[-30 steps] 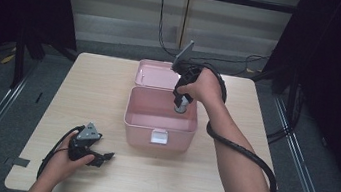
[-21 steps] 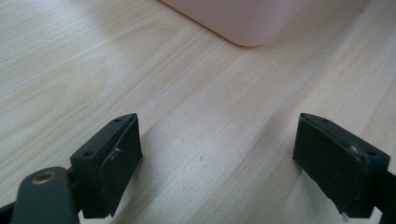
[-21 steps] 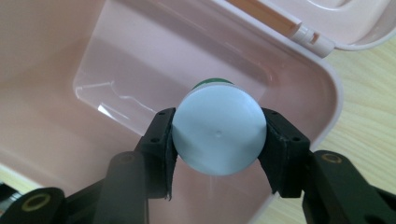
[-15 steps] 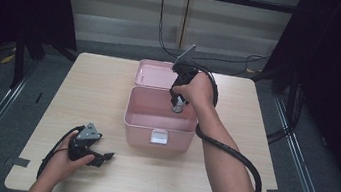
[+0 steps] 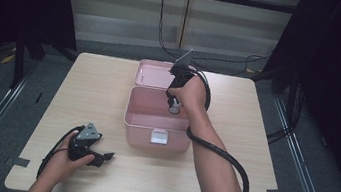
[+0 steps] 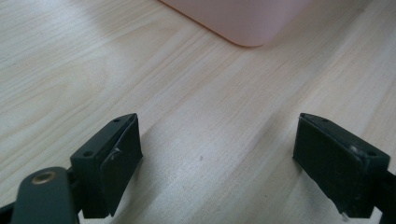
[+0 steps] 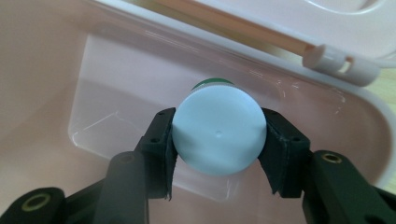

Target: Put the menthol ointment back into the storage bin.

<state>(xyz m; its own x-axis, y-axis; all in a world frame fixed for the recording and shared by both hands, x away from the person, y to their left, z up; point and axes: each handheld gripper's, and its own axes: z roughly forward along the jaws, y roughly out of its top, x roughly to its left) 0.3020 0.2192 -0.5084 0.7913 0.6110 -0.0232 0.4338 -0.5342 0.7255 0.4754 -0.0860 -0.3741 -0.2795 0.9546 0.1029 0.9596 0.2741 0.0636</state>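
The right gripper view shows a white-capped bottle (image 7: 218, 132), no writing readable, pinched by the right gripper (image 7: 218, 140) inside the open pink box (image 7: 56, 93). The left gripper (image 6: 219, 163) is held spread wide over the wooden table (image 6: 70, 70), near the box.

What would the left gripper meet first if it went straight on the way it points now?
Probably the pink box: the left gripper, jaws open and holding nothing, points across bare table toward the box's rounded corner.

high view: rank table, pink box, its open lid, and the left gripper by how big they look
1. table
2. pink box
3. open lid, partly hidden behind the right hand, so its true extent is unsure
4. left gripper, partly covered by the left hand
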